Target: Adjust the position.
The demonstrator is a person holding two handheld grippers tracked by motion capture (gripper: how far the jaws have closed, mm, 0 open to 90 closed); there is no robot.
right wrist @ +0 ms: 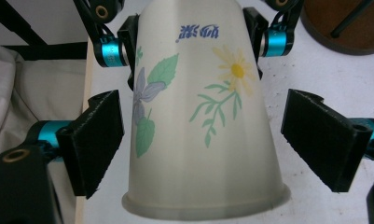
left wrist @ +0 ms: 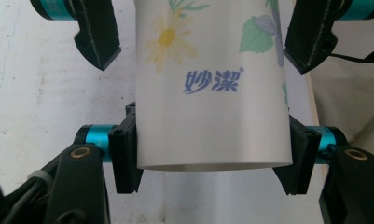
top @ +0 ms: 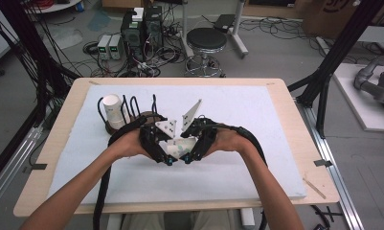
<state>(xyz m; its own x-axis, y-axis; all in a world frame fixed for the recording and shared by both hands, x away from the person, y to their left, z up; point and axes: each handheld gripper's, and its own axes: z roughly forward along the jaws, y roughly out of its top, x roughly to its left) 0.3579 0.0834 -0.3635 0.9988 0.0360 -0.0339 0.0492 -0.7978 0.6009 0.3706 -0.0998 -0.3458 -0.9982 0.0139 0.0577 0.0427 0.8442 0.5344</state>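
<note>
A: Where is the white paper cup with the printed daisy and green leaves (left wrist: 211,84) right now?

B: Between the two hands, low over the white-covered worktop (top: 256,110), near its front middle. In the high view the cup (top: 177,147) lies on its side, its long axis running from 9 o'clock to 3 o'clock.

A: Who has it?

B: The left gripper (left wrist: 212,158). In the left gripper view its black pads press both sides of the cup near the narrow base, so it is clamped on the cup. The right gripper (right wrist: 222,140) stands with its jaws spread: in the right gripper view there is a clear gap between each pad and the cup wall near the rolled rim.

A: So which way does the cup lie from the free gripper?

B: Straight ahead, at 12 o'clock in the right gripper view, rim nearest and base farthest, with the left gripper's pads at the far end. The two grippers face each other along the cup's axis.

A: And the next move?

B: I'd judge that the left hand alone now carries the cup, perhaps toward the dark round rack with upright black wire loops (top: 132,112) at 10 o'clock, where another white cup (top: 113,109) stands.
</note>
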